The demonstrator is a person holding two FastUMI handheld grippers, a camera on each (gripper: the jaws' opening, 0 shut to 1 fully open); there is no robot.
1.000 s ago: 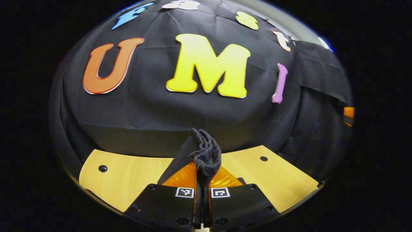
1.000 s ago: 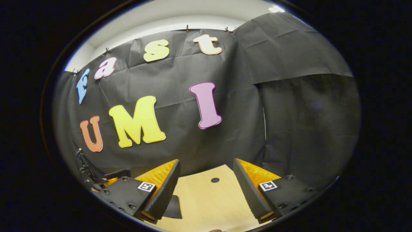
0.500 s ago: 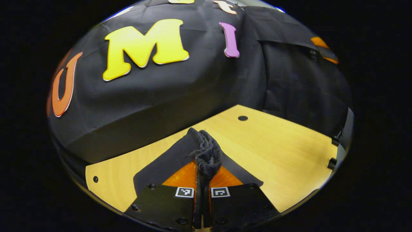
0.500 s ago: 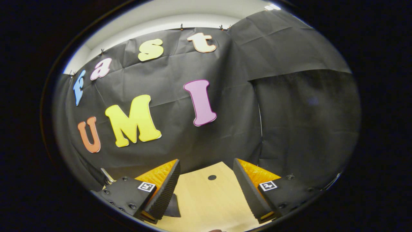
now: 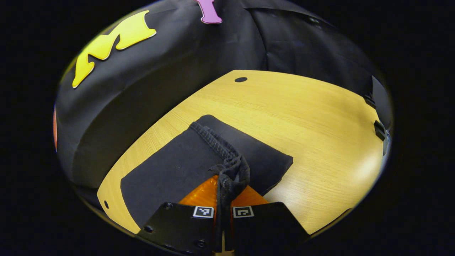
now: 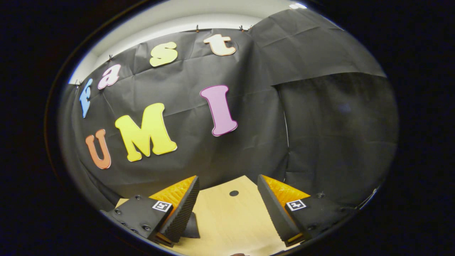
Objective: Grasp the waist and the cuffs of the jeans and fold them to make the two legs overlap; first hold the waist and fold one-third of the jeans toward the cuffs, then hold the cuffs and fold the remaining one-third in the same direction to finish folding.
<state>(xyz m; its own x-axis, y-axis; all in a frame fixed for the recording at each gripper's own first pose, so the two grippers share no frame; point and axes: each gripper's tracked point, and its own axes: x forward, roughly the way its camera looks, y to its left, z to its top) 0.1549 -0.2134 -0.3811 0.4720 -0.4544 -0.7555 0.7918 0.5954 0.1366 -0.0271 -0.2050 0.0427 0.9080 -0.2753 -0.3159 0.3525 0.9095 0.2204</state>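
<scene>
**One pair of dark jeans pinched by the left gripper; the right gripper spread wide over the table**

Left gripper view: There is one garment, one wooden table and one gripper here. The left gripper [image 5: 223,199] sits at the near bottom edge, its two fingers pressed close together on a bunched, rope-like edge of the jeans [image 5: 185,163]. Whether that pinched edge is the waist or a cuff cannot be told. The jeans are black or very dark, with a matte, flat surface. They lie on the near left part of the table [image 5: 320,117] as a rough rectangle. A raised hem with a twisted, stitched texture runs from the far corner of the fabric down to the fingers. To the right of that hem a second dark panel lies flat, ending in a straight edge and a square corner. The table is light yellow wood with two small dark holes, one far and one at the near left rim. Black cloth hangs behind it.

Right gripper view: There is one gripper, the right gripper [image 6: 227,209], at the near bottom. Its two ribbed fingers stand wide apart with nothing between them. Bare table [image 6: 227,224] with one small hole shows in the gap. A small dark patch, likely the jeans [image 6: 191,227], sits just behind the left finger.
</scene>
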